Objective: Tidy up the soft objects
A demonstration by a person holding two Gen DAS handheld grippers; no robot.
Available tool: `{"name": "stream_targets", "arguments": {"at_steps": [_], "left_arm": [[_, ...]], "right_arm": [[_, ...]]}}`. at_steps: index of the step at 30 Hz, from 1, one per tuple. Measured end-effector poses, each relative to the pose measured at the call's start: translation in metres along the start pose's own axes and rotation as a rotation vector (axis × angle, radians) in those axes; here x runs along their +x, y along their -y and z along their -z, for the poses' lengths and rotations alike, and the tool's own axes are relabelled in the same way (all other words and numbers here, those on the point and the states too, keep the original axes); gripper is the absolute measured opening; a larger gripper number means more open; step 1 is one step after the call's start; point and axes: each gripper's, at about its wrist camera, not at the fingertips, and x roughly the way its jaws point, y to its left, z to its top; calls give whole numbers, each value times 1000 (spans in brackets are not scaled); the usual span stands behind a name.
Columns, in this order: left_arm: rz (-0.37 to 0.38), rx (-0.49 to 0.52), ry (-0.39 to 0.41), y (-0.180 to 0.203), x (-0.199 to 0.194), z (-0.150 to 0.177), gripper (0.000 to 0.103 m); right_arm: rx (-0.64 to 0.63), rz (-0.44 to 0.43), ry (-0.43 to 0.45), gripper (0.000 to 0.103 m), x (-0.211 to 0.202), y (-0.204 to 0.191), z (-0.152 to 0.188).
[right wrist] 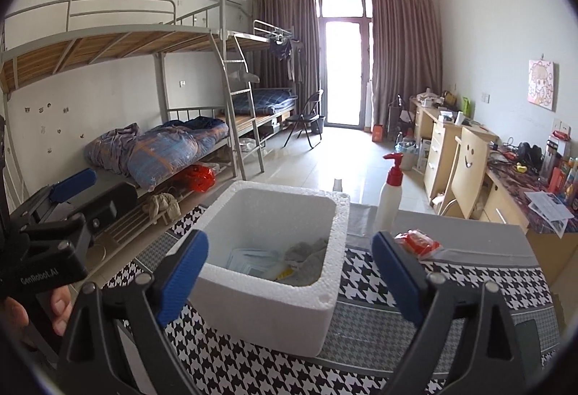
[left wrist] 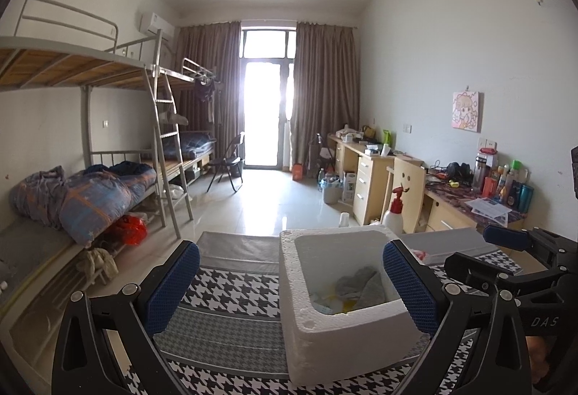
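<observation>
A white foam box [left wrist: 346, 333] [right wrist: 274, 301] stands on a houndstooth cloth [left wrist: 224, 290] [right wrist: 372, 319]. Inside lie a grey cloth [left wrist: 359, 281] [right wrist: 307, 256], a clear packet [right wrist: 253, 259] and something yellow [right wrist: 283, 273]. A red packet [right wrist: 417, 242] lies on the table right of the box, by my right gripper's right finger. My left gripper [left wrist: 290, 286] is open and empty, held above the box's near left part. My right gripper [right wrist: 289, 277] is open and empty, its fingers either side of the box. Each gripper shows in the other's view [left wrist: 505, 243] [right wrist: 72, 192].
A white pump bottle with a red head [right wrist: 390, 192] [left wrist: 394, 212] stands behind the box. Bunk beds with a blue quilt [right wrist: 162, 149] line the left wall. Desks and a wooden chair [right wrist: 469, 171] stand at right. Tiled floor runs to the balcony door.
</observation>
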Motion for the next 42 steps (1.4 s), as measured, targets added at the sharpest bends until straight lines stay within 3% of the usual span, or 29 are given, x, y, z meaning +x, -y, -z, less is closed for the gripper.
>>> {"name": "stream_targets", "arguments": {"at_steps": [23, 42], "left_arm": [[84, 0, 42, 18, -27, 22, 102], [32, 11, 118, 28, -47, 48, 102]], "right_arm": [[24, 66, 141, 95, -47, 6, 28], [34, 99, 199, 99, -70, 10, 69]]}}
